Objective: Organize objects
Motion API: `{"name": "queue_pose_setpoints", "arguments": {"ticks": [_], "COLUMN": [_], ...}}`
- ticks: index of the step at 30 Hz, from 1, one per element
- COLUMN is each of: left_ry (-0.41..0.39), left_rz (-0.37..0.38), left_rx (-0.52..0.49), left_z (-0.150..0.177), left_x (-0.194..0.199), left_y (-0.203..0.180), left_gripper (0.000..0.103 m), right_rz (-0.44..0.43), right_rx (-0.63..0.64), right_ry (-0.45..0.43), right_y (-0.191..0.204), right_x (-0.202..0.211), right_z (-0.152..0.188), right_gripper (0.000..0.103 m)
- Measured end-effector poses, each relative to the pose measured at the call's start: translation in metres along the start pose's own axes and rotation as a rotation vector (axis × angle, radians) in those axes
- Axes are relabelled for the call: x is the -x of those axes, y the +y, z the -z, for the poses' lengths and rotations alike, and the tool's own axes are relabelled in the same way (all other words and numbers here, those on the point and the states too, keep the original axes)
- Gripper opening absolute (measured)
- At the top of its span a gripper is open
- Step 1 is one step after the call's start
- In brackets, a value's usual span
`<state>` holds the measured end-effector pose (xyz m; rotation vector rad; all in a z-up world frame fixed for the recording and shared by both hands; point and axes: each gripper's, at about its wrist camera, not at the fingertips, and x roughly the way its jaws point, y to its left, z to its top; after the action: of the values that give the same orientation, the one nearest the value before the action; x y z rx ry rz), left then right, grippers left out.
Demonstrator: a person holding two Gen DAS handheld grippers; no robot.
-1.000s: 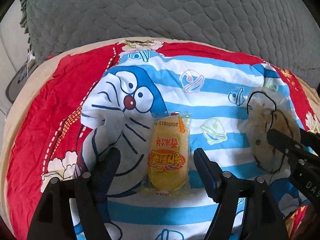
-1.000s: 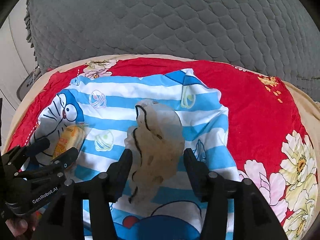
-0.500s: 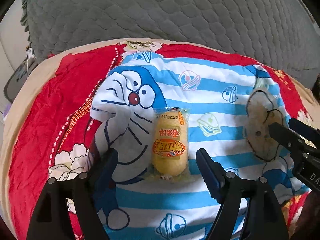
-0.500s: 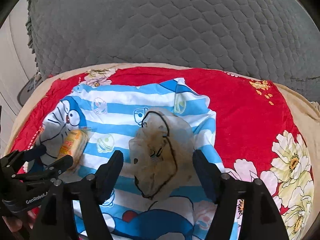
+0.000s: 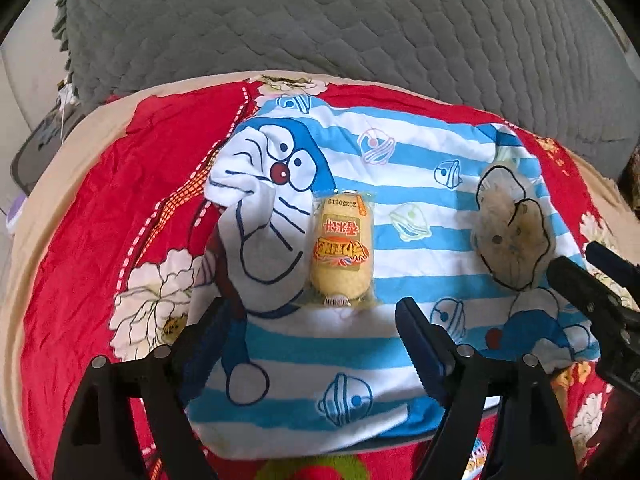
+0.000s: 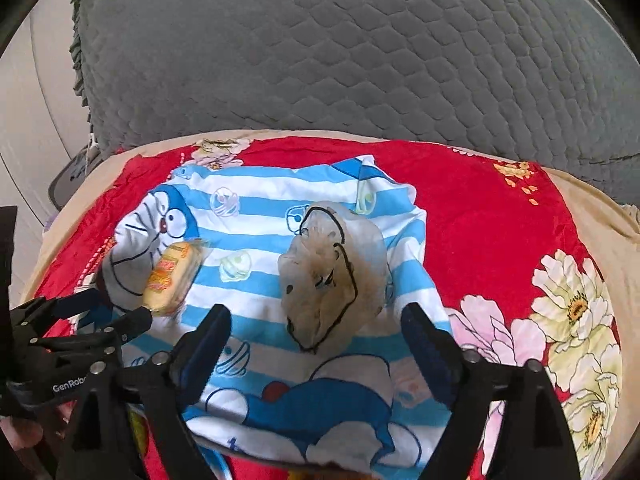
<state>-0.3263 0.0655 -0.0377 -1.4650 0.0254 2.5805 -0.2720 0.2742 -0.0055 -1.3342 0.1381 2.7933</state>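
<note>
A yellow snack packet [image 5: 341, 252] lies on the blue-striped cartoon cloth [image 5: 360, 360], just beyond the fingertips of my left gripper [image 5: 310, 316]. That gripper's jaws are opening and nothing is between them. To the right lies a crumpled clear bag [image 6: 332, 276] with brownish contents and a black cord. My right gripper [image 6: 316, 314] hangs over the bag's near end, its jaws opening and the pads well off the bag. The bag [image 5: 510, 228] and the right gripper [image 5: 580, 272] show at the right of the left wrist view. The packet [image 6: 172, 278] and the left gripper [image 6: 116, 308] show at the left of the right wrist view.
The cloth [image 6: 260, 208] is spread on a red floral blanket [image 6: 500, 240] with a beige border. A big grey quilted cushion [image 5: 320, 20] rises behind it. A dark flat object [image 5: 36, 152] lies beyond the blanket's left edge.
Both grippers drew back and rose, so the packet and bag look farther off. The right jaws spread wide and let go of the bag. The left jaws widened a little.
</note>
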Motion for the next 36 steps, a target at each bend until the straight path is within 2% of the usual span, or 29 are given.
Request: {"name": "queue_pose_setpoints", "arguments": {"ticks": [4, 11, 19, 22, 36], "left_ry": [0.012, -0.013, -0.016, -0.023, -0.044], "left_rz": [0.007, 0.024, 0.013, 0.004, 0.014], "left_rx": [0.004, 0.029, -0.010, -0.027, 0.017], "left_z": [0.005, 0.014, 0.031, 0.038, 0.075], "left_x": [0.006, 0.027, 0.051, 0.061, 0.117], "left_y": [-0.001, 0.003, -0.003, -0.006, -0.001], "left_gripper": [0.085, 0.085, 0.085, 0.085, 0.085], "right_rz": [-0.007, -0.018, -0.040, -0.039, -0.038], "right_rx": [-0.002, 0.008, -0.004, 0.004, 0.001], "right_ry": [-0.002, 0.000, -0.015, -0.023, -0.078], "right_y": [0.003, 0.009, 0.016, 0.018, 0.030], "right_x": [0.011, 0.027, 0.056, 0.067, 0.134], "right_z": [0.004, 0.016, 0.040, 0.045, 0.075], "right_gripper": [0.092, 0.097, 0.101, 0.101, 0.102]}}
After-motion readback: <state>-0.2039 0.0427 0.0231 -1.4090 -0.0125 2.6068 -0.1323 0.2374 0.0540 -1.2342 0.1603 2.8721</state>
